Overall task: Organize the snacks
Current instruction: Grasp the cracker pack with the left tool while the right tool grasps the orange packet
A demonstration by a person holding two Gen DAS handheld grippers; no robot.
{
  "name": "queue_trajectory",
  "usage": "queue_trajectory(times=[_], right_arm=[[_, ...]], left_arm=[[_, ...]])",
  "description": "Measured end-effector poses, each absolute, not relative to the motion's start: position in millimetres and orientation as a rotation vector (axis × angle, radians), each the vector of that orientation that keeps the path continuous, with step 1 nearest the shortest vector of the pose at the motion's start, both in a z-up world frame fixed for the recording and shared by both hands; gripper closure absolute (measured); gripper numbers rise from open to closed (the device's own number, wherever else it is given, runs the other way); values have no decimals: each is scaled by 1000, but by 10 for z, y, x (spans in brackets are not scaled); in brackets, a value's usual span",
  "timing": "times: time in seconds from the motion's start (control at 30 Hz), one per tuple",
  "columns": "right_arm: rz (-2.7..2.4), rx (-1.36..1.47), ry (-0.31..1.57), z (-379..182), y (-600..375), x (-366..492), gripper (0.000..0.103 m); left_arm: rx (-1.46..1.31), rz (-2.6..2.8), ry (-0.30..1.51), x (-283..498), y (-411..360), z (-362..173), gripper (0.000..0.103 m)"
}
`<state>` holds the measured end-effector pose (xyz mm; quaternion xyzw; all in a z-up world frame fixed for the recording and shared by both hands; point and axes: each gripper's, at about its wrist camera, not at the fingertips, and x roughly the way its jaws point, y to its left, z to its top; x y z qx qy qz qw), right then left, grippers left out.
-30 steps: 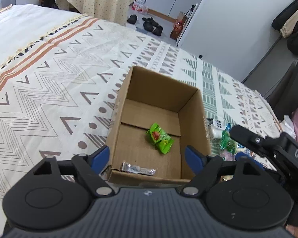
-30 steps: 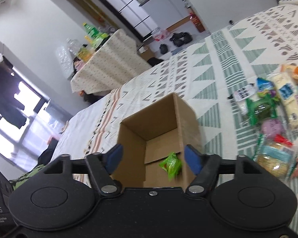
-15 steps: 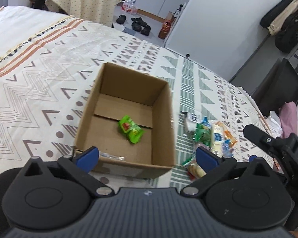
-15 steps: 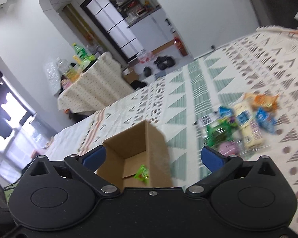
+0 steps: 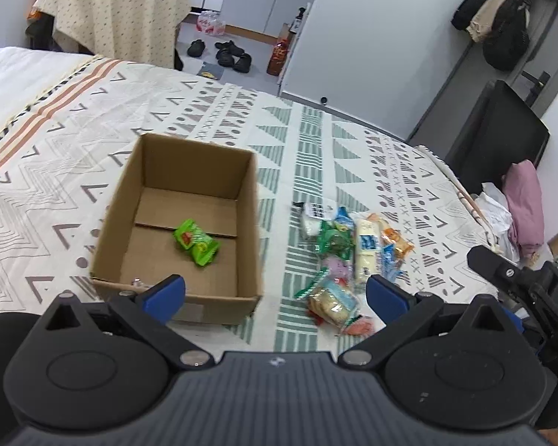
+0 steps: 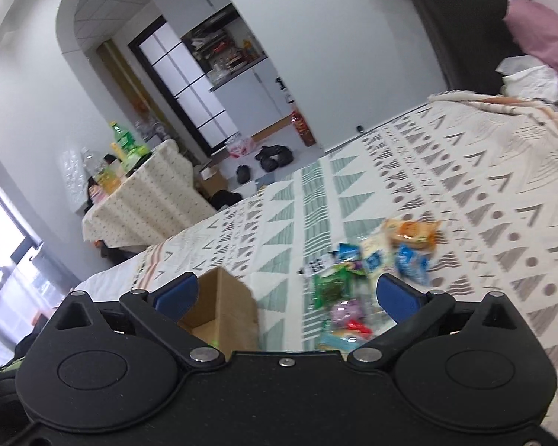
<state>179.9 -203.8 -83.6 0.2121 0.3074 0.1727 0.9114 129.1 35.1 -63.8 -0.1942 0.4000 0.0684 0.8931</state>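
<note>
An open cardboard box (image 5: 249,219) stands on the patterned bedspread (image 5: 55,171). Two green snack packets (image 5: 196,242) lie on its floor, and a small clear wrapper (image 5: 137,282) lies by its near wall. To the right of the box a pile of wrapped snacks (image 5: 348,252) is spread on the cover. My left gripper (image 5: 275,293) hangs open above the near side of box and pile, with nothing between its fingers. My right gripper (image 6: 286,295) is open too, empty, above the snack pile (image 6: 368,271), with the box corner (image 6: 223,304) at its left.
The other gripper's black body (image 5: 532,290) shows at the right edge of the left wrist view. Beyond the bed are a cloth-covered table (image 5: 119,11) with bottles, shoes (image 5: 227,52) on the floor, and a dark chair (image 5: 498,137) with clothes at the right.
Both grippers have opened wider and drawn back to the right and upward, away from the box. The snack pile has come fully into view. The right wrist view now looks higher into the room.
</note>
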Motion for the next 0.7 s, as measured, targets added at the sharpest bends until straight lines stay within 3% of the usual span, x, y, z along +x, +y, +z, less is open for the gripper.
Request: queue_trajectory(times=[0.53, 0.7], right_arm=[[222, 528, 780, -1111, -2672, 1814, 1], [203, 609, 845, -1321, -2722, 1903, 14]], left_arm=[[-420, 87, 838, 1513, -99, -817, 2], [-430, 74, 857, 1634, -191, -967, 3]])
